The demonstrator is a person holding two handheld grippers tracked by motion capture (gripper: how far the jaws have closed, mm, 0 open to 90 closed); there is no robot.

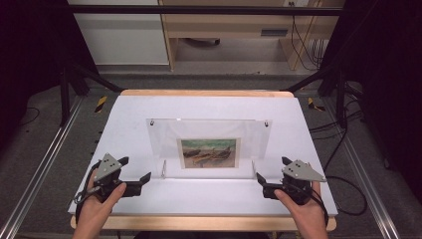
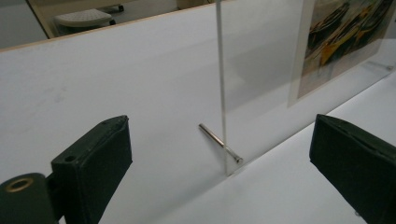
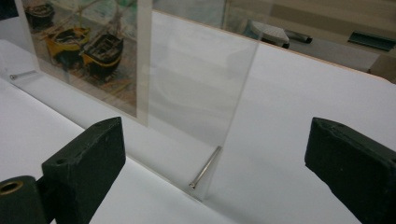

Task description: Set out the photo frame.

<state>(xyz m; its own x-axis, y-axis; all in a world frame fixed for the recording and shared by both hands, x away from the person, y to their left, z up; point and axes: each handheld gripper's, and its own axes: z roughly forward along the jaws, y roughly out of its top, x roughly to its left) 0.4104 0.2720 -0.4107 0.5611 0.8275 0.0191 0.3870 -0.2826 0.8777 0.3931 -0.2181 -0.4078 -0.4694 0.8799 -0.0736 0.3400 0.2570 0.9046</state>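
A clear acrylic picture frame [image 1: 164, 137] stands upright on the white table [image 1: 129, 112], held up by metal pins at its lower corners. A print of boats [image 1: 209, 153] sits in its middle. My left gripper [image 1: 136, 168] is open just off the frame's lower left corner, and my right gripper [image 1: 272, 168] is open off the lower right corner. In the left gripper view the frame's edge [image 2: 220, 84] and a pin [image 2: 218, 141] lie between the wide-apart jaws, not touched. In the right gripper view the frame's edge [image 3: 239, 116] and pin [image 3: 205, 169] stand likewise between the jaws.
The table's wooden front edge [image 1: 199, 223] runs just below my hands. Metal rails [image 1: 37, 174] flank the table on both sides. Black poles [image 1: 64, 89] and cables [image 1: 343, 144] stand around it, with wooden furniture [image 1: 171, 45] behind.
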